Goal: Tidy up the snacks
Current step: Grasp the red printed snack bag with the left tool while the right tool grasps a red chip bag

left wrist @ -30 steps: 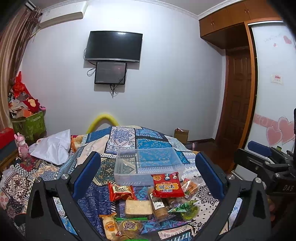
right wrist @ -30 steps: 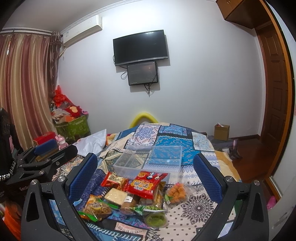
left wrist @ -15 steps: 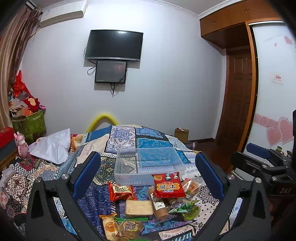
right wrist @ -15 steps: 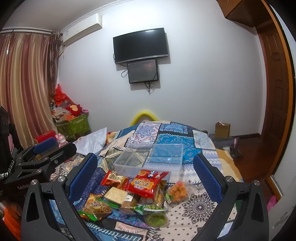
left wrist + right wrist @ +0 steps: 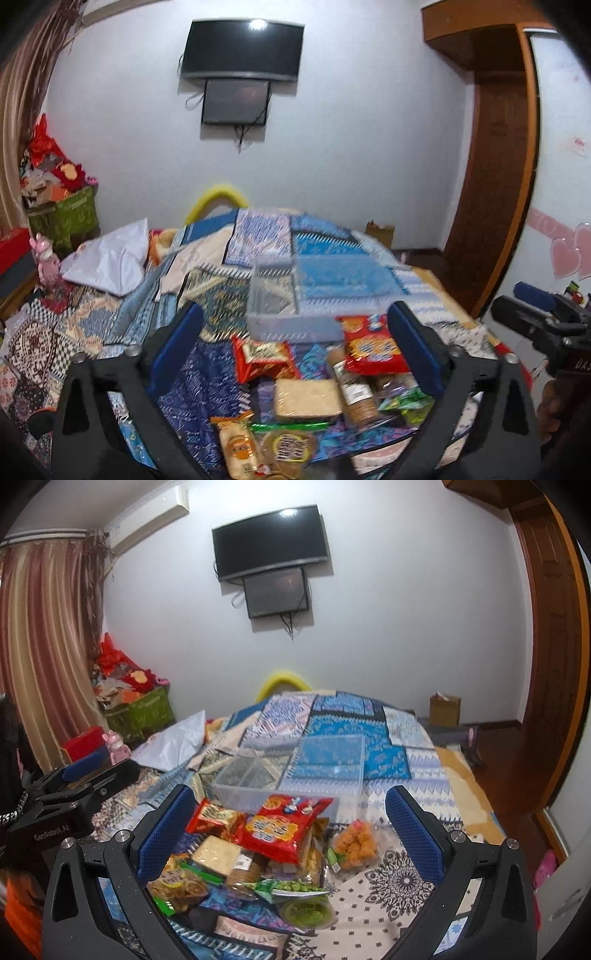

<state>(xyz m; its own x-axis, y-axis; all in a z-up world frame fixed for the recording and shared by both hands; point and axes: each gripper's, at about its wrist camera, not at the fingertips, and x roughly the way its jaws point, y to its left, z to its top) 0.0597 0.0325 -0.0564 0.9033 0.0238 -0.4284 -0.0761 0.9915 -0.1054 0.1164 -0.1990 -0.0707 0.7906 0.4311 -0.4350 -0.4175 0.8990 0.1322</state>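
Up close in the left wrist view, the left gripper (image 5: 295, 354) hangs over the bed with its two blue pads wide apart and nothing between them. Below it lies a pile of snack packs (image 5: 314, 391) on the patchwork bed cover (image 5: 207, 376). A small red crinkly pack (image 5: 264, 354) sits on the left of the pile, and a big red flat pack (image 5: 371, 345) sits on the right. Near the middle is a pale square cracker block in clear wrap (image 5: 306, 397), with a brown roll of biscuits (image 5: 352, 387) just beside it on the right. Just past the pile stands a clear plastic box with two parts (image 5: 314, 295), and it has no snacks in it. The other gripper pokes in at the far right edge. This view is a bit blurry. Now in the right wrist view, the right gripper (image 5: 290, 836) is open wide too and holds nothing. The same pile lies under it, with the big red flat pack (image 5: 280, 825) on top, touching the near wall of the clear plastic box (image 5: 295, 771). A clear bag of orange puffs (image 5: 356, 843) lies on the right, a green pea pack (image 5: 295, 888) is near, and a round green cup (image 5: 308, 910) is nearest. The left gripper (image 5: 85, 775) shows at the left edge, pads apart.
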